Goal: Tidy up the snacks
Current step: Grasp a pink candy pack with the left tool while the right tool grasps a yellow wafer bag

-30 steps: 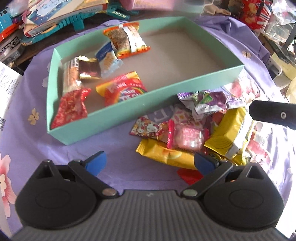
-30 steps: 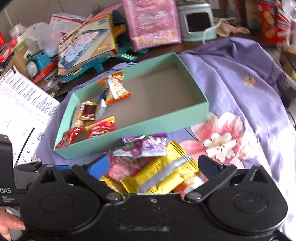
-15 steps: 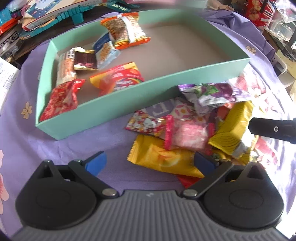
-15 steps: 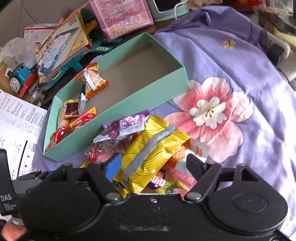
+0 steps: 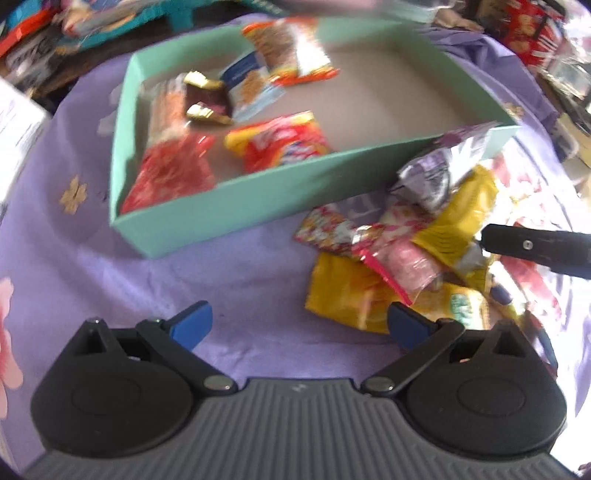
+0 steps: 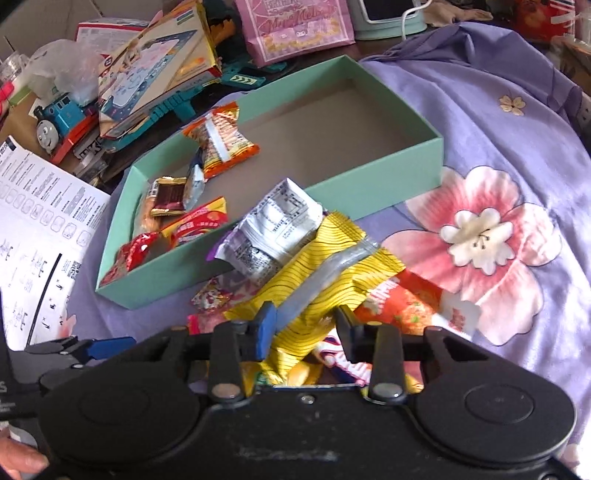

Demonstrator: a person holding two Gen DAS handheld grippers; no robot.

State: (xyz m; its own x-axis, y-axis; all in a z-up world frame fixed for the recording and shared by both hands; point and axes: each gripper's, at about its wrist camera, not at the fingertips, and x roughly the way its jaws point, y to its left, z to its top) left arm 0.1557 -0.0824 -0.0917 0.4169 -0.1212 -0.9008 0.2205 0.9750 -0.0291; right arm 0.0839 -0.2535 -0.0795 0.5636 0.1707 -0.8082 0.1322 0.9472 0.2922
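Note:
A teal box (image 5: 240, 206) (image 6: 369, 192) on the purple flowered cloth holds several snacks, among them a red-yellow packet (image 5: 284, 144) and an orange packet (image 6: 221, 140). A loose snack pile (image 5: 388, 258) lies in front of the box. My right gripper (image 6: 304, 325) is closing its jaws on the near end of a yellow packet (image 6: 332, 273) (image 5: 461, 218), and the wrapper is bunched between the pads. A silver-purple packet (image 6: 273, 229) rests tilted on top of it. My left gripper (image 5: 297, 323) stands open over bare cloth, left of the pile.
Behind the box lie a toy train (image 6: 55, 118), stacked booklets (image 6: 155, 74) and a pink box (image 6: 295, 26). A printed sheet (image 6: 33, 229) sits to the left. A person's hand (image 6: 18, 458) shows at the bottom left corner.
The right gripper dropped onto the pile and its jaws came together around the yellow packet. The silver-purple packet tipped up. The left gripper drifted slightly and stayed open.

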